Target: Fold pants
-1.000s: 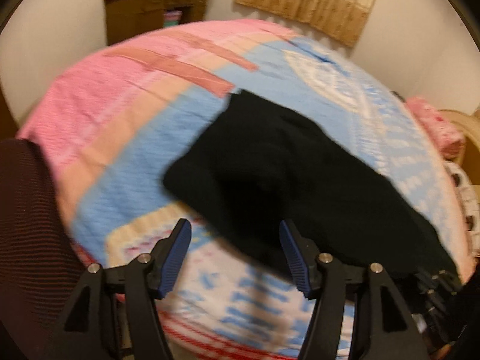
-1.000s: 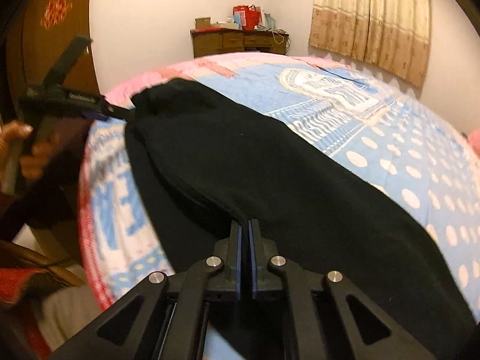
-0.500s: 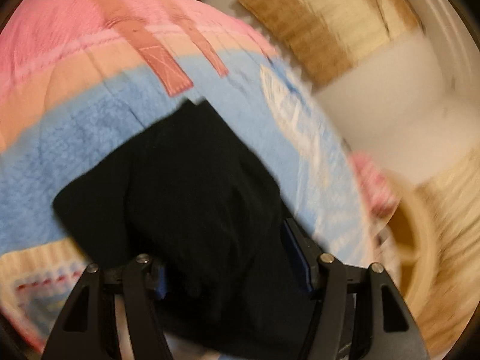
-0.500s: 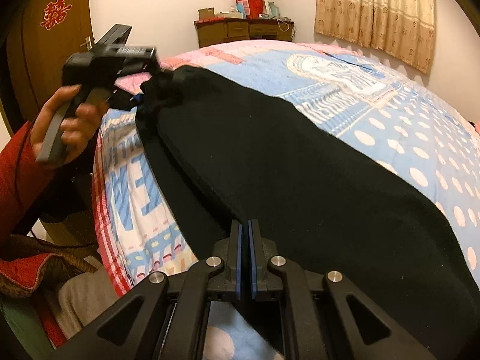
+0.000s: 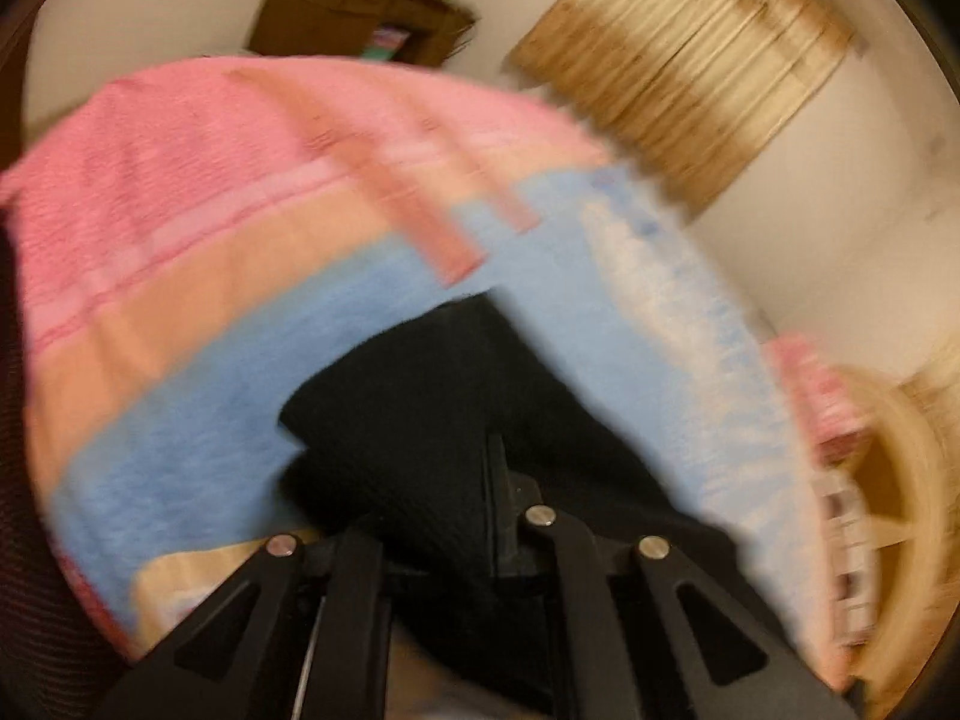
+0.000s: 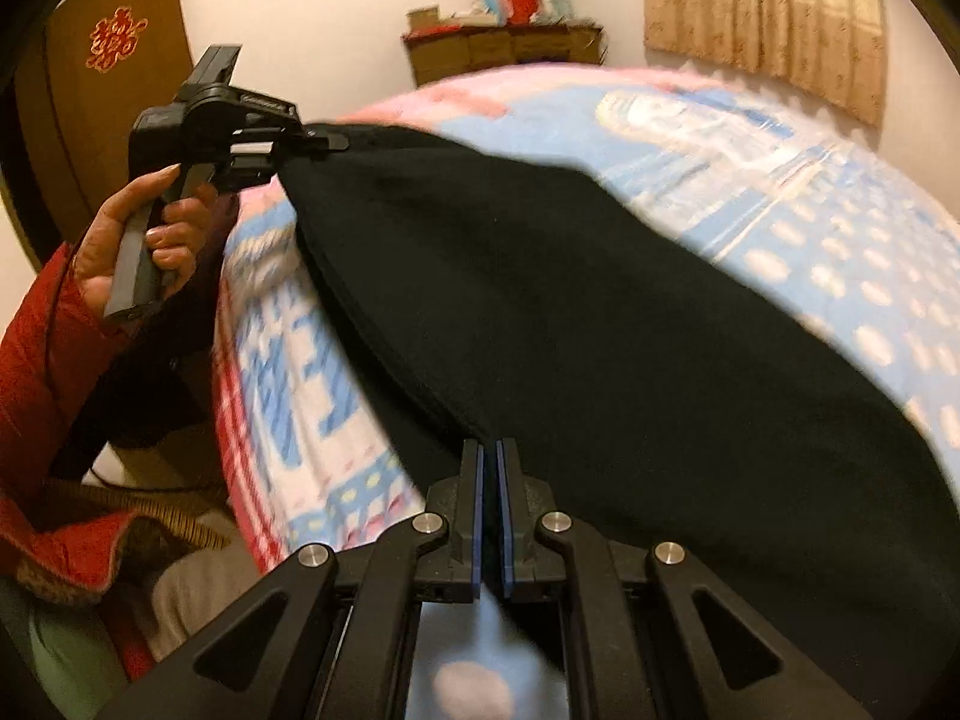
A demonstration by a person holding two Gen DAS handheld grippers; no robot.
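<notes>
Pants of plain black, soft knit fabric lie stretched along the near edge of the bed, and I have both ends pinched so the cloth stays taut enough to carry over in one fold. My right gripper is clamped on the near hem, jaws almost touching with black fabric between the blue pads. My left gripper, seen from the right wrist camera, has its jaws closed on the far corner of the pants and holds that corner a little above the bedspread; in its own view the picture is smeared, so I judge rather than see that fabric is caught between the fingers. A hand in a red sleeve grips the left tool's handle. The pants rest on a fleecy bedspread of pink, peach and pale blue with white dots, which should let the cloth slide little. Behind stand a dark wooden cabinet with red boxes on top, a beige curtain and a brown door with a red ornament.
</notes>
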